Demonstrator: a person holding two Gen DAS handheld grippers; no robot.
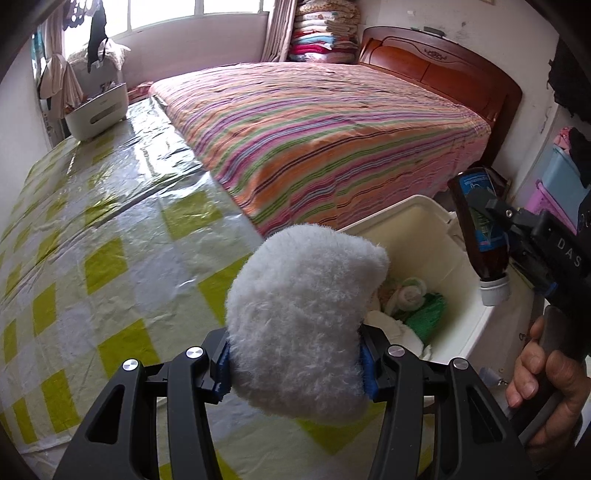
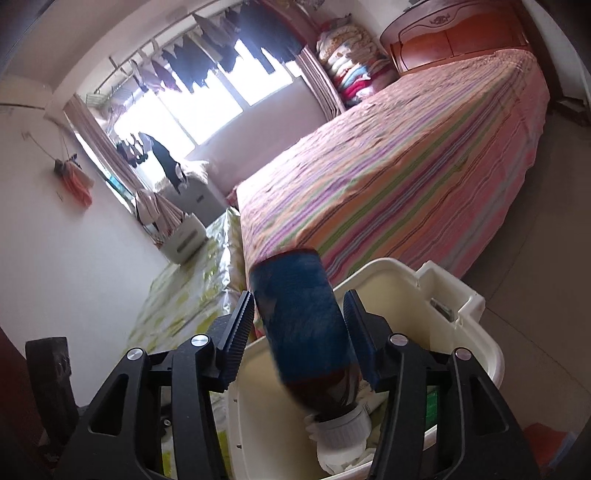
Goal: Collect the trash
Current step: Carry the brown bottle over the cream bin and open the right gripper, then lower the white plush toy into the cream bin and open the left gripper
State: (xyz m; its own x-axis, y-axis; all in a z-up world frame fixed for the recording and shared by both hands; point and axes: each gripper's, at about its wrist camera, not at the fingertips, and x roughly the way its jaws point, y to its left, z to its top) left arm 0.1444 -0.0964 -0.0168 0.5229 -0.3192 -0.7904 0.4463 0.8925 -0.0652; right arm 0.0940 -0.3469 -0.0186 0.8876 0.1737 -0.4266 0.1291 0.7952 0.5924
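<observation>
**Count of things in view**

One bottle (image 1: 480,225), brown with a blue label and a white cap, upside down; one fluffy white cloth (image 1: 299,325); one cream bin (image 1: 424,229), with at least three soft items inside, among them one rolled white piece (image 1: 408,293) and one green piece (image 1: 424,314); two grippers, the left (image 1: 295,365) and the right (image 2: 299,339); one hand (image 1: 546,380) in sight; one bed (image 1: 314,136) with one striped cover and one wooden headboard (image 1: 436,70); one checked sheet (image 1: 92,229) under clear plastic; one white basket (image 1: 98,110) on it; one stack of folded blankets (image 1: 325,33), too many layers to count.
</observation>
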